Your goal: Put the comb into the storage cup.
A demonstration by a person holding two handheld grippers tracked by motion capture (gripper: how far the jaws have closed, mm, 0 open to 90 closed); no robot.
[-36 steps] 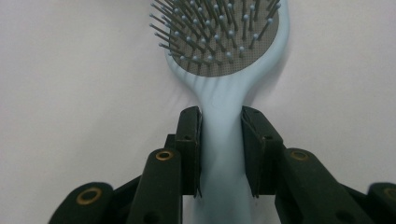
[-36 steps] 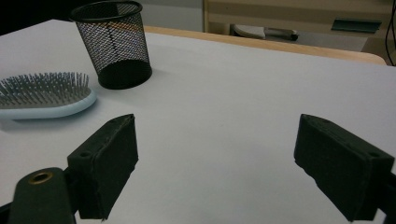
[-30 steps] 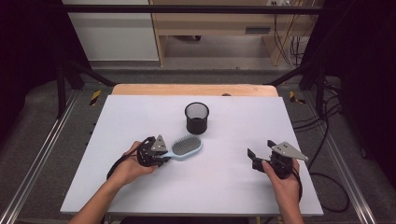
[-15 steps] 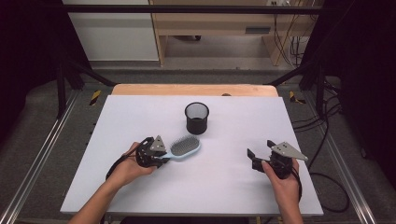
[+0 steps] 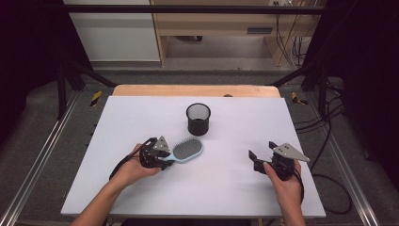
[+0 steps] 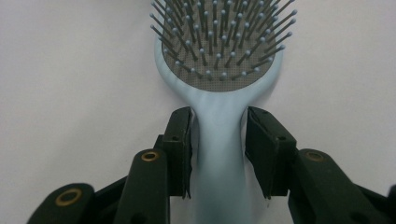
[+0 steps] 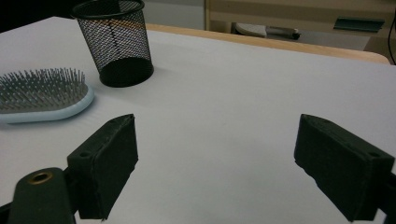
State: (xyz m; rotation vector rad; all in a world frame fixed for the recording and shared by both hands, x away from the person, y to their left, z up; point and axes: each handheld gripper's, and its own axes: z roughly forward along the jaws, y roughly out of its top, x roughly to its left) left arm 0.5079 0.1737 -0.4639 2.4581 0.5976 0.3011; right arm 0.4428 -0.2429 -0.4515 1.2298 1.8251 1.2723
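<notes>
hairbrush being let go on the table

the jaws of the left hand-held gripper have just been opening; the pale blue hairbrush handle lies between them with a sliver of gap at each pad, so it is judged released, not clamped. the brush rests flat, bristles up, at about 7 o'clock from the black mesh cup, near it but apart. this is read as a set-down, or a loosening ahead of a re-grip. the right hand-held gripper is held spread and empty at 3 o'clock of the brush, well apart. the table is a plain white sheet over a wooden top; dark frame rails, cables and a pale wooden bench are seen beyond.
</notes>
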